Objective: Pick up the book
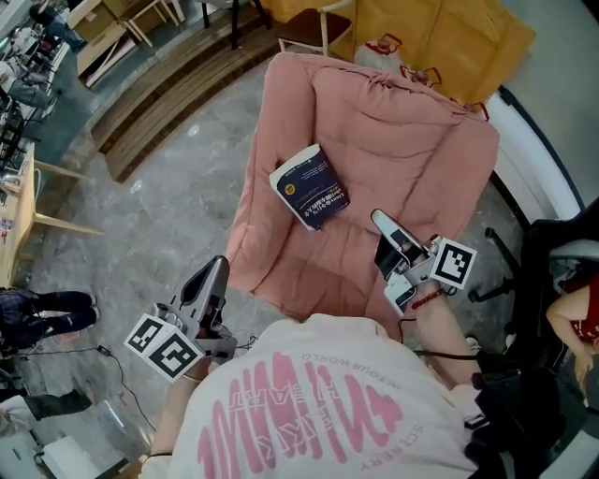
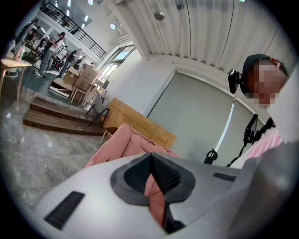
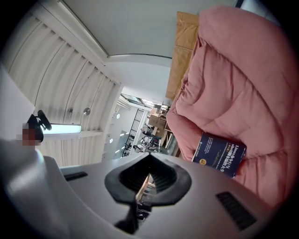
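Note:
A dark blue book (image 1: 311, 187) with a white edge lies flat on the seat of a pink padded armchair (image 1: 402, 150). The right gripper view shows the same book (image 3: 219, 155) to the right of the jaws, against the pink cushion. My right gripper (image 1: 382, 224) hovers over the seat's front right part, a short way from the book, jaws shut and empty. My left gripper (image 1: 217, 271) is off the chair's front left corner, over the floor, also shut with nothing in it. In the left gripper view the left gripper (image 2: 152, 161) points at the chair's pink side.
The armchair stands on a grey stone floor (image 1: 178, 206). Wooden steps (image 1: 159, 89) and a wooden chair (image 1: 309, 28) lie beyond it. A yellow-brown panel (image 1: 440, 37) is behind the armchair. A black stand (image 1: 543, 281) is at the right. A wooden table (image 1: 23, 201) is at the left.

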{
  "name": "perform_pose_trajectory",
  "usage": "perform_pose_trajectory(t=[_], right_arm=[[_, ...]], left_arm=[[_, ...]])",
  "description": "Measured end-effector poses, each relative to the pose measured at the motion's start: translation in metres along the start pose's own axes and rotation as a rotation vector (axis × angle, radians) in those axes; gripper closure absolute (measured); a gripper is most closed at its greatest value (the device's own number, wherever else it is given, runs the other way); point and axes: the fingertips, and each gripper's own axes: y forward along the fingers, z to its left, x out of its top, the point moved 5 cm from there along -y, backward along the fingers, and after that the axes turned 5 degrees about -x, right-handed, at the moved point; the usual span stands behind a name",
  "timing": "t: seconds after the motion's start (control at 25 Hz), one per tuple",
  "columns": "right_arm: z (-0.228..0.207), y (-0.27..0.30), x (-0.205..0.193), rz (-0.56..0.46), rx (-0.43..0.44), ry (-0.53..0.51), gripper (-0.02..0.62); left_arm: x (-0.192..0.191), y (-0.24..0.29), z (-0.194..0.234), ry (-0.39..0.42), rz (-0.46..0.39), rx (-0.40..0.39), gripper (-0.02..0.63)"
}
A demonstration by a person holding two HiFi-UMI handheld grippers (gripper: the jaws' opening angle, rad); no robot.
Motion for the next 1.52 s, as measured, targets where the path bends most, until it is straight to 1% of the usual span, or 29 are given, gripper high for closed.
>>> perform_pose_trajectory(t=[0.12,0.2,0.32,0.4,0.48,0.64,0.84,1.04,1.24,1.36,1.48,1.52], right_arm=[[-0.025,-0.009,0.005,-0.016,-0.033,0.006,0.586],[-0.032,-0.015,0.008,-0.029,-0.044,0.007,0.586],[-0.026,-0.022,0.010,-0.041,-0.044,-0.003,0.586],[-0.024,-0.024,0.010,-0.044,-0.047,-0.004,0.586],[-0.027,-0.028,0.011,-0.055,-0.060,0.002,0.586],[-0.029,-0.036,0.008,-0.091,-0.071,0.021,0.586],[-0.034,-0.040,0.002,-0.116,-0.082,0.029,0.586],[-0.035,-0.044,0.001,-0.165,-0.110,0.046,0.586],[-0.029,-0.044,-0.002,-0.215,-0.148,0.037,0.586],[-0.022,-0.037,-0.010,-0.257,-0.166,0.047,0.586],[-0.018,-0.033,-0.019,-0.294,-0.198,0.057,0.586],[-0.017,-0.032,-0.021,-0.306,-0.210,0.059,0.586]], left_arm=[[0.006,0.008,0.001,0.030,-0.018,0.005,0.598],[0.007,0.013,0.002,0.009,-0.033,-0.008,0.598],[0.009,0.024,0.002,-0.033,-0.035,-0.021,0.598],[0.010,0.037,0.003,-0.017,-0.013,-0.026,0.598],[0.011,0.051,0.001,0.018,0.019,-0.036,0.598],[0.008,0.065,-0.004,0.067,0.080,-0.077,0.598],[0.009,0.081,0.004,0.067,0.101,-0.114,0.598],[0.013,0.103,0.014,0.072,0.133,-0.160,0.598],[0.014,0.120,0.030,0.077,0.191,-0.203,0.598],[0.019,0.128,0.050,0.111,0.223,-0.211,0.598],[0.020,0.141,0.070,0.185,0.277,-0.244,0.590],[0.020,0.147,0.077,0.211,0.297,-0.251,0.547]])
